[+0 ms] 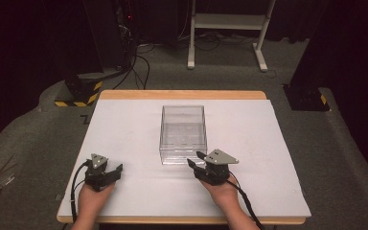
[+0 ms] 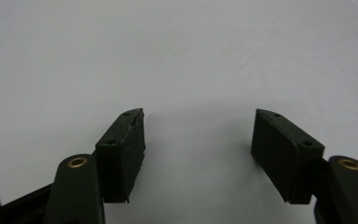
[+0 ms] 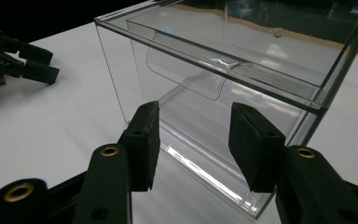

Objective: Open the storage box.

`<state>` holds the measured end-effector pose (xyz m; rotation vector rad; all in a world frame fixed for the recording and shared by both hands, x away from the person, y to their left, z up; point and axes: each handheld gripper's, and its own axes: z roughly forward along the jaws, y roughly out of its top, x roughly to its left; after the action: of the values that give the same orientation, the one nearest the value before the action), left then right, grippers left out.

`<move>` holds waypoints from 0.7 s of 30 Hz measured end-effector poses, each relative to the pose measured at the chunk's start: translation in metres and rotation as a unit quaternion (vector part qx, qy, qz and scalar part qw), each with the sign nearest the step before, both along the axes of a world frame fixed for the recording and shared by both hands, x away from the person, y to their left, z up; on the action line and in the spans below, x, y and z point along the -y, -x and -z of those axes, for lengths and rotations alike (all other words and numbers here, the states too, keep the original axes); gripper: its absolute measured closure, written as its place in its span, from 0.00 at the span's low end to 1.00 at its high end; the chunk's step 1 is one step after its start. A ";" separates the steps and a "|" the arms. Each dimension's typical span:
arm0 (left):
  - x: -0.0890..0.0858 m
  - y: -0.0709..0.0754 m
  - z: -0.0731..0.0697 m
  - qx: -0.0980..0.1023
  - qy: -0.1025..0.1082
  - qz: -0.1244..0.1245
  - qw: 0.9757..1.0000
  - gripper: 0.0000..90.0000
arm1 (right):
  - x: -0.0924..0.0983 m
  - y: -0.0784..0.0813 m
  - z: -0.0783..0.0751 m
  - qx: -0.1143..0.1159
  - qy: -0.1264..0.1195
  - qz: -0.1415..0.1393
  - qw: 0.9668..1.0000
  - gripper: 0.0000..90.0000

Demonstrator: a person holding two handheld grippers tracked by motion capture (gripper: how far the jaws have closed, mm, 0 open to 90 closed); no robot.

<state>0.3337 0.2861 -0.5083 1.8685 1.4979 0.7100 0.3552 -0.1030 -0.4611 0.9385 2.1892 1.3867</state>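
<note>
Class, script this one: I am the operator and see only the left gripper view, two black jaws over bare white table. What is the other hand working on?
Observer: In the high view a clear plastic box stands mid-table; the right gripper sits at its near edge.
Operator: Is the box gripped?
Observer: No. In the right gripper view the pads stand apart just short of the box's near wall, nothing pressed between them.
Operator: Is the box open on top?
Observer: The right gripper view shows a clear lid lying on it, with a curved tab hanging inside.
Operator: And my gripper?
Observer: The left gripper sits open at the table's near left, apart from the box.
</note>
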 end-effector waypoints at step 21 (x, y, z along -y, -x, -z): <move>0.000 0.000 0.000 0.001 0.000 0.000 1.000 0.39 | -0.008 -0.017 0.003 0.005 -0.022 -0.013 1.000 0.72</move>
<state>0.3338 0.2861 -0.5083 1.8686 1.4968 0.7116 0.3726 -0.0946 -0.4646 0.9192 2.1795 1.4528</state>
